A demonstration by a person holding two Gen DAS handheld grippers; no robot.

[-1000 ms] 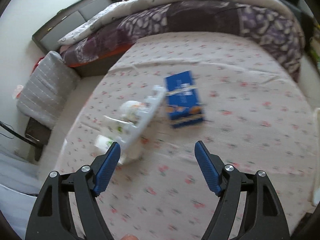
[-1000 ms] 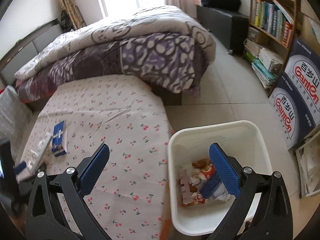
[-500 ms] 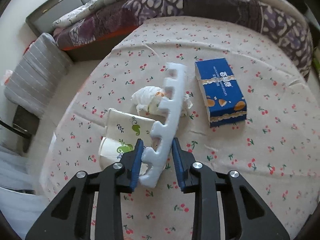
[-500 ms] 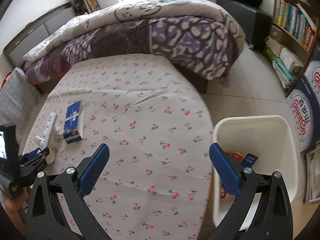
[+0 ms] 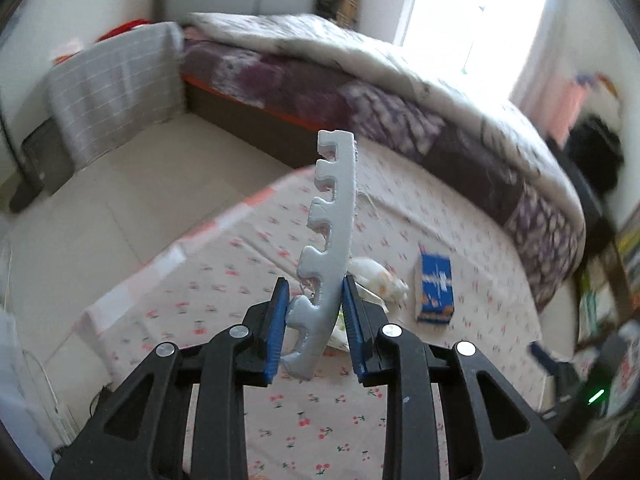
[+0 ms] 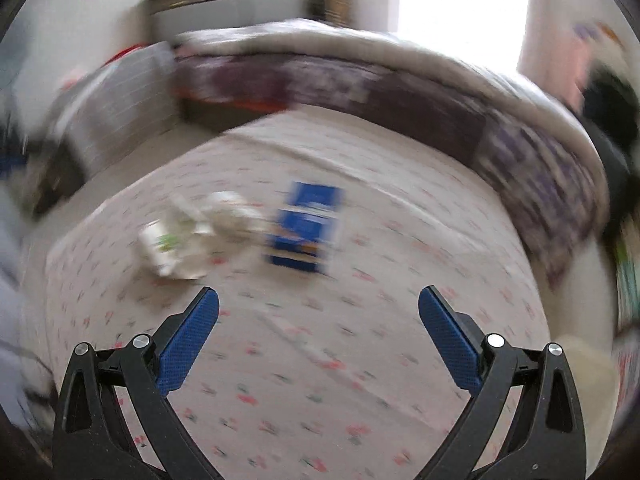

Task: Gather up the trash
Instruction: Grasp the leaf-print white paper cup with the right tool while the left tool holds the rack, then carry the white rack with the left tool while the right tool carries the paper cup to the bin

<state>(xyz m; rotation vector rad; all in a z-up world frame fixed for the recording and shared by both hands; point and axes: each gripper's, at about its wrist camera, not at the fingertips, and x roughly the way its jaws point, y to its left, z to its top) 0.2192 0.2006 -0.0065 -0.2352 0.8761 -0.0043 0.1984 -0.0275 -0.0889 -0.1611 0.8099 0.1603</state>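
My left gripper (image 5: 314, 330) is shut on a white notched foam strip (image 5: 330, 236) and holds it upright above the cherry-print bed sheet (image 5: 320, 420). Behind it on the sheet lie a crumpled white wrapper (image 5: 376, 274) and a blue box (image 5: 436, 286). My right gripper (image 6: 318, 338) is open and empty above the sheet (image 6: 320, 360). In the blurred right wrist view the blue box (image 6: 306, 226), the crumpled wrapper (image 6: 232, 212) and a white paper cup (image 6: 166, 246) lie ahead of it.
A folded purple and white duvet (image 5: 440, 120) lies across the far end of the bed. A grey striped cushion (image 5: 116, 84) leans at the left by the tiled floor (image 5: 100, 216). The other gripper's dark body (image 5: 580, 384) shows at the right edge.
My left gripper closed on the foam strip and lifted it off the sheet. My right gripper swung left from the white bin toward the trash on the bed.
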